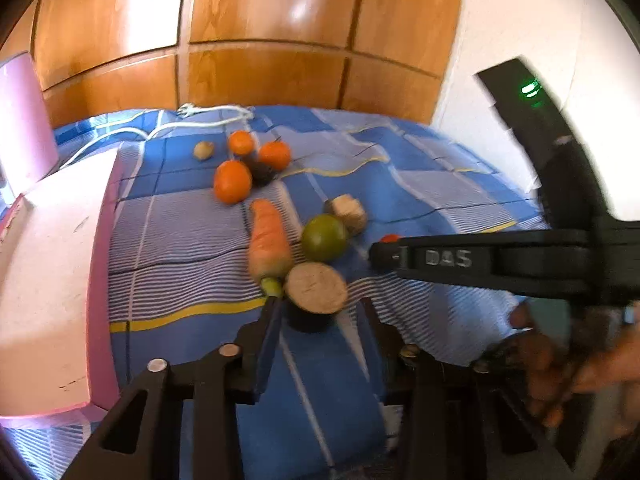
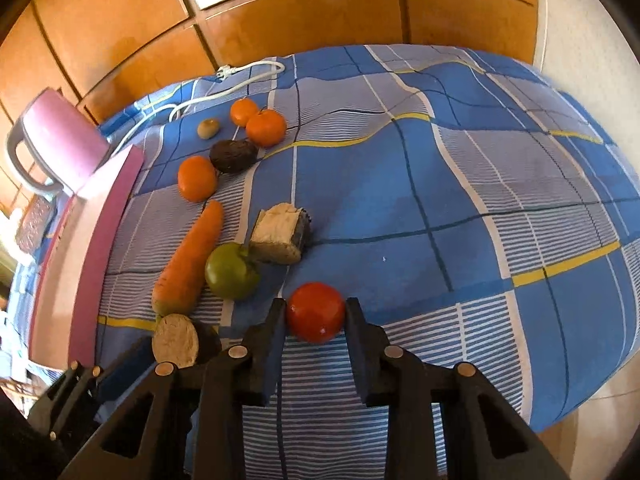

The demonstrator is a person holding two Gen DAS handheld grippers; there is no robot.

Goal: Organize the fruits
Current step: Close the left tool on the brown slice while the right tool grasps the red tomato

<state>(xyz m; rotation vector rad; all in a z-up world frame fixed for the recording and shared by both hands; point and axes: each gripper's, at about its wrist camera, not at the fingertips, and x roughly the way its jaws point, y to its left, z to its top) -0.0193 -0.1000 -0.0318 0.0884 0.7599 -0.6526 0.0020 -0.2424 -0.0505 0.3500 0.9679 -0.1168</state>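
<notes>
Between my left gripper's (image 1: 320, 304) fingers sits a cut root (image 1: 316, 288), pale round face upward, dark skin below; both pads seem to press it. Just left lies a carrot (image 2: 188, 260), its tip pointing far. Rightward, my right gripper (image 2: 316, 312) is clamped on a glossy red tomato (image 2: 316, 312) on the near bedspread (image 2: 440, 160).
</notes>
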